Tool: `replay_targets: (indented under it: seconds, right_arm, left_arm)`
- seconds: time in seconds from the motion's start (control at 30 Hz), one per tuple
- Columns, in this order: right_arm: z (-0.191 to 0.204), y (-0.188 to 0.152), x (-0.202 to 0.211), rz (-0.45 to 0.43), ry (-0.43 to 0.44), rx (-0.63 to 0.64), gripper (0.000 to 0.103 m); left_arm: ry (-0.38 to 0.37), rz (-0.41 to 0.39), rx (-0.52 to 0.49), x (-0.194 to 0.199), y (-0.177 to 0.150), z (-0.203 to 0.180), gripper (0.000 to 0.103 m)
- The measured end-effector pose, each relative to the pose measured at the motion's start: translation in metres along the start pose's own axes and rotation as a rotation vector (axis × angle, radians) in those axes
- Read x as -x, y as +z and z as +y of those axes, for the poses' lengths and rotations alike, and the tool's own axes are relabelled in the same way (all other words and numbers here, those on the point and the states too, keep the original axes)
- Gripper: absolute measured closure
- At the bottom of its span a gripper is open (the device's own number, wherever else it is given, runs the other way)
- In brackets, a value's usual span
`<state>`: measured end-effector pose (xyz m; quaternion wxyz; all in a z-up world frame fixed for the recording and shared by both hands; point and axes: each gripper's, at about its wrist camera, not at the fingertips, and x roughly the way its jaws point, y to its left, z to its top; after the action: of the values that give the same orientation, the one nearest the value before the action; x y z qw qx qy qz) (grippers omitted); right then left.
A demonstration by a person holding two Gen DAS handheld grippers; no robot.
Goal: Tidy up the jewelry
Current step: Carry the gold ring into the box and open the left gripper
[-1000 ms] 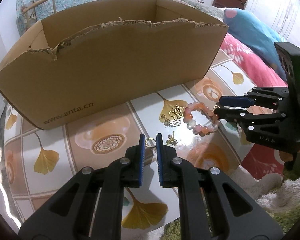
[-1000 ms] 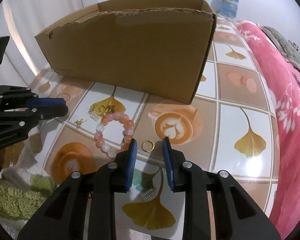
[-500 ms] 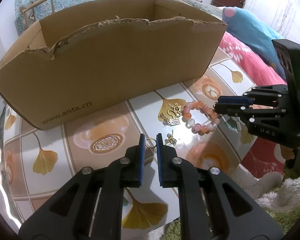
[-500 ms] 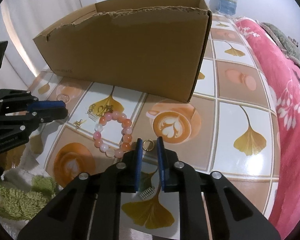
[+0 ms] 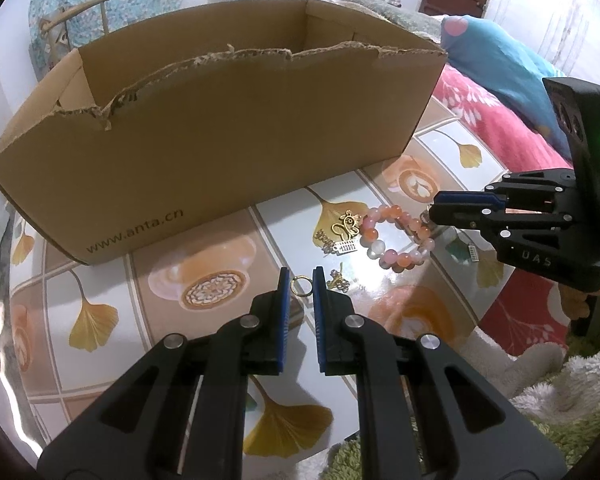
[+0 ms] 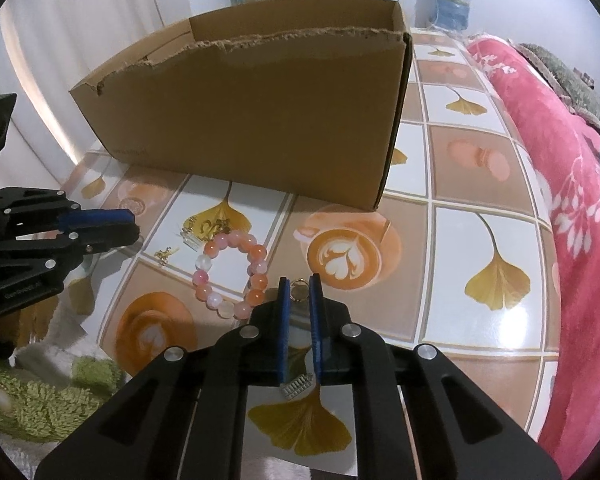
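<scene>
Both grippers pinch gold rings: left gripper [image 5: 301, 280] on ring [image 5: 301, 285] at lower centre, right gripper [image 6: 299, 286] on ring [image 6: 299, 289]. Bracelet [image 6: 231, 274] and charms [image 5: 342, 232] lie mid-frame outside cardboard box [image 5: 228, 136]; sorting appears barely begun.

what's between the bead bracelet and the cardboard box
In the left wrist view, gold charm pendants lie on the tablecloth between the bead bracelet and the cardboard box.
</scene>
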<state>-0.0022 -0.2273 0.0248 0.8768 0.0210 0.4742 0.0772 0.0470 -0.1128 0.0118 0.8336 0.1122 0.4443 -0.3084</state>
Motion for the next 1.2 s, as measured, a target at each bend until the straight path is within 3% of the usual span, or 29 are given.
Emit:
replay_targets:
  seconds: [0.27, 0.43, 0.6, 0.7, 0.8, 0.9, 1.0, 1.1, 1.2]
  right_arm:
    - [0.006, 0.007, 0.027, -0.065, 0.006, 0.011, 0.093]
    - [0.015, 0.034, 0.069, -0.183, 0.063, 0.044, 0.093]
    - [0.025, 0.083, 0.103, -0.321, 0.129, 0.182, 0.093]
    - [0.021, 0.129, 0.087, -0.269, 0.227, 0.233, 0.093]
    - [0.014, 0.169, 0.051, -0.125, 0.281, 0.230, 0.093]
    - [0.012, 0.194, 0.008, 0.029, 0.260, 0.236, 0.093]
    - [0.009, 0.213, -0.047, 0.219, 0.251, 0.234, 0.093]
    - [0.010, 0.217, -0.082, 0.314, 0.196, 0.259, 0.093]
    - [0.008, 0.218, -0.093, 0.374, 0.211, 0.232, 0.093]
  left_arm:
    - [0.013, -0.060, -0.013, 0.025, 0.008, -0.001, 0.093]
    - [0.005, -0.189, -0.065, 0.074, 0.036, -0.001, 0.093]
    - [-0.002, -0.316, -0.135, 0.107, 0.080, 0.010, 0.093]
    - [-0.004, -0.270, -0.134, 0.090, 0.111, 0.026, 0.093]
    - [-0.032, -0.116, -0.069, 0.046, 0.145, 0.050, 0.093]
    - [-0.117, 0.024, 0.017, 0.005, 0.169, 0.071, 0.093]
    - [-0.134, 0.152, 0.053, -0.034, 0.183, 0.082, 0.093]
    - [-0.116, 0.258, 0.052, -0.065, 0.189, 0.084, 0.093]
    - [-0.137, 0.319, 0.105, -0.085, 0.192, 0.094, 0.093]
